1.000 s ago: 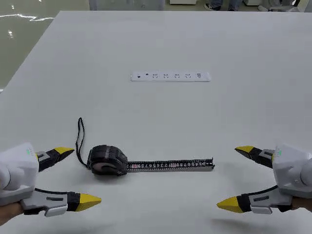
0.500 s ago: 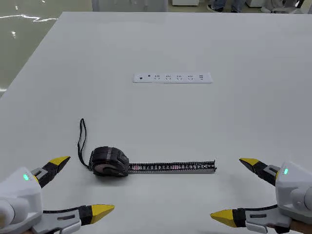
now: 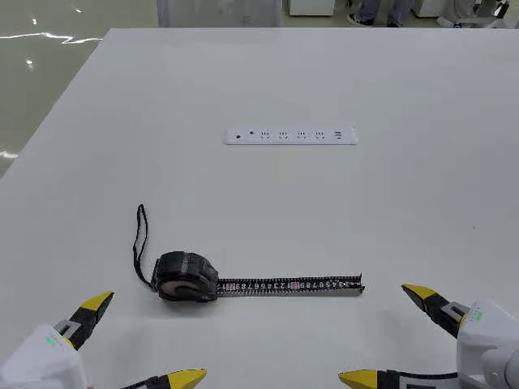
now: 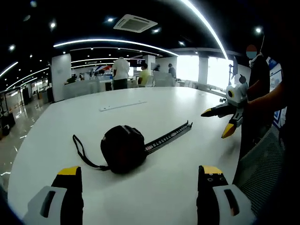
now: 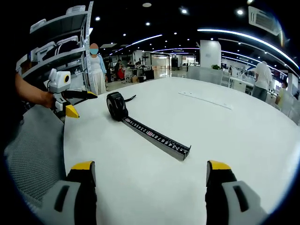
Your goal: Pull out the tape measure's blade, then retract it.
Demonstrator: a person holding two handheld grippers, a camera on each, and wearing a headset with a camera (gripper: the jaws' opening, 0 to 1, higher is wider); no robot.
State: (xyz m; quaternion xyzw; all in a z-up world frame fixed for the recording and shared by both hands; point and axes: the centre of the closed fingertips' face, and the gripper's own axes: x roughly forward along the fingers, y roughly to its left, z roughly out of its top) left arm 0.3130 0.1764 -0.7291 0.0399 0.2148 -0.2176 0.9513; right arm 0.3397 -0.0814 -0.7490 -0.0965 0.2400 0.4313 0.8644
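Observation:
A black tape measure (image 3: 185, 277) lies on the white table (image 3: 268, 203), its blade (image 3: 292, 285) drawn out to the right and its wrist strap (image 3: 139, 243) curling off to the left. In the left gripper view the case (image 4: 123, 148) sits ahead of the jaws, with the blade (image 4: 168, 137) running to the right. The right gripper view shows the blade tip (image 5: 183, 151) closest and the case (image 5: 116, 106) beyond it. My left gripper (image 3: 142, 340) is open at the bottom left, short of the case. My right gripper (image 3: 389, 334) is open at the bottom right, short of the blade tip.
A white power strip (image 3: 290, 136) lies flat further back on the table. The table's left edge (image 3: 49, 121) borders a shiny floor. People stand in the background beyond the table (image 4: 121, 70).
Both grippers have drawn back toward me and sunk to the bottom of the head view. The tape measure lies as before with its blade out; the camera has tilted a little.

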